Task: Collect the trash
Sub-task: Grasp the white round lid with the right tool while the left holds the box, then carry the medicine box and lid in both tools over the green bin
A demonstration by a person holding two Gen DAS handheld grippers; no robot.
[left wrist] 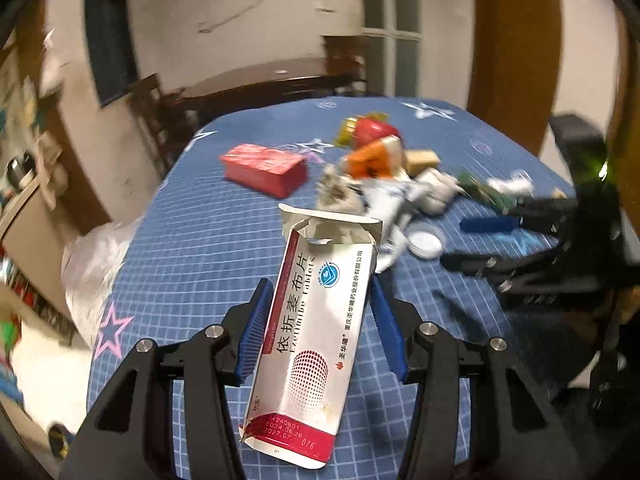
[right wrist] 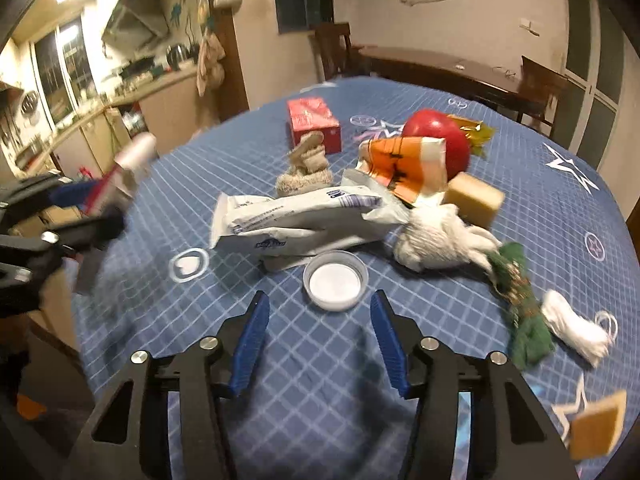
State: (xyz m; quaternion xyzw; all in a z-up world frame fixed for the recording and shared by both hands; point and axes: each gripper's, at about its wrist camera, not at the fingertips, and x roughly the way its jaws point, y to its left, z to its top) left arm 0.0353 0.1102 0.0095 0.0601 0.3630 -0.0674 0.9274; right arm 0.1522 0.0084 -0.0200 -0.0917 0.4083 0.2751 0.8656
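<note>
Left wrist view: my left tongs [left wrist: 320,322] grip the box [left wrist: 316,332], probably bag-bound, while my right tongs [right wrist: 320,334] gape before the cap [right wrist: 335,280].

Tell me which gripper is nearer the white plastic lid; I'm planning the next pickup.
Right. The right gripper hangs open just short of the white plastic lid, fingers straddling its line. The left gripper is off to the side, holding the medicine box.

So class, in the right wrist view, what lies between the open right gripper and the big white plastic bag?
A white bottle cap, open side up on the blue tablecloth, lies between the right gripper and the white plastic bag.
</note>
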